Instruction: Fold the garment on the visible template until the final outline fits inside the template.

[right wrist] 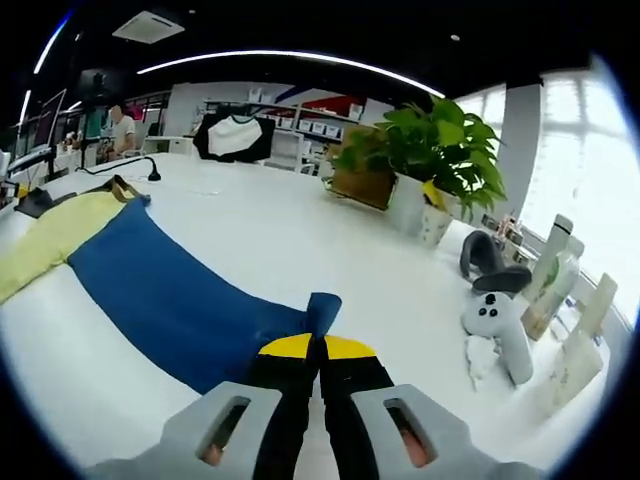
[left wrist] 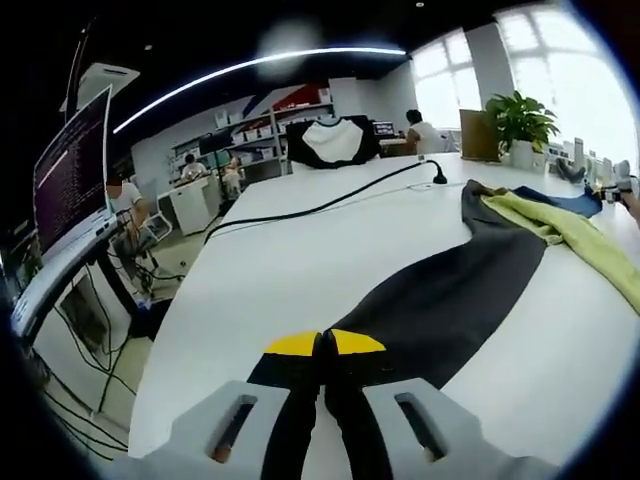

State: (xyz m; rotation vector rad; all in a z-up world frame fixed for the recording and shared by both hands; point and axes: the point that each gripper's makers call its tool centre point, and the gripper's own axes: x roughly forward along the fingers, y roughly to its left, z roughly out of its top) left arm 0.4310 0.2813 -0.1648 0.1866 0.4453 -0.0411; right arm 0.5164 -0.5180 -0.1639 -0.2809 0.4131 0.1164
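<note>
A three-coloured garment lies stretched across the white table. Its dark grey sleeve runs from my left gripper up to the yellow-green body, with a bit of blue beyond. The left jaws are closed, yellow tips together, on the end of that dark sleeve. In the right gripper view the blue sleeve reaches from my right gripper back to the yellow-green body. The right jaws are shut on the blue sleeve's cuff, which bunches up at the tips.
A black cable crosses the far table to a small black stand. Potted plants and a brown box stand along the window side. White controllers and bottles sit right of the right gripper. A monitor stands off the table's left edge.
</note>
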